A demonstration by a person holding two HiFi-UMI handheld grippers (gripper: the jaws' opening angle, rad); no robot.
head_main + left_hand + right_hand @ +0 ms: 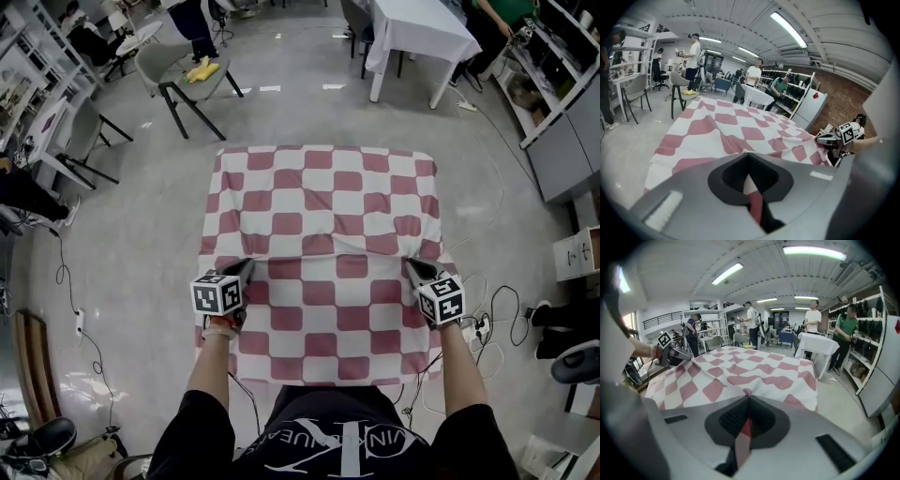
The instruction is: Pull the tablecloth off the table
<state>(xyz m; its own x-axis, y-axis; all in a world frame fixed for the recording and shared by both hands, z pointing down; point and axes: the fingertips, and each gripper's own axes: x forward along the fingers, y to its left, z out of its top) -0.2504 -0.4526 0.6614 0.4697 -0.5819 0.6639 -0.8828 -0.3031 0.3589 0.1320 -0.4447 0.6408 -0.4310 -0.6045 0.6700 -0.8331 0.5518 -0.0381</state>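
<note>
The red-and-white checked tablecloth (323, 225) lies spread out flat in front of the person. It runs from the edge just before the person's body to the far edge, and its borders hang down at the sides.

The left gripper (247, 267) bites into the cloth close to its left border, in the half nearer the person. In the left gripper view its jaws are pressed together, with a thin fold of red and white fabric pinched between the dark pads. The rest of the cloth stretches away beyond the tips.

The right gripper (411, 268) does the same on the opposite side, close to the right border and about level with the left one. Its own view shows the jaws clamped on a narrow strip of the same cloth, which rises in a small peak right at the tips.

Between the two grippers a shallow crease runs across the cloth, and small wrinkles fan out from each pinch point. Each gripper view also shows the other gripper at the far side of the cloth.

Around the cloth is a grey floor (141, 234). A grey chair (183, 66) stands to the far left, a white table (422, 28) to the far right, and loose cables (506, 314) lie to the right.
</note>
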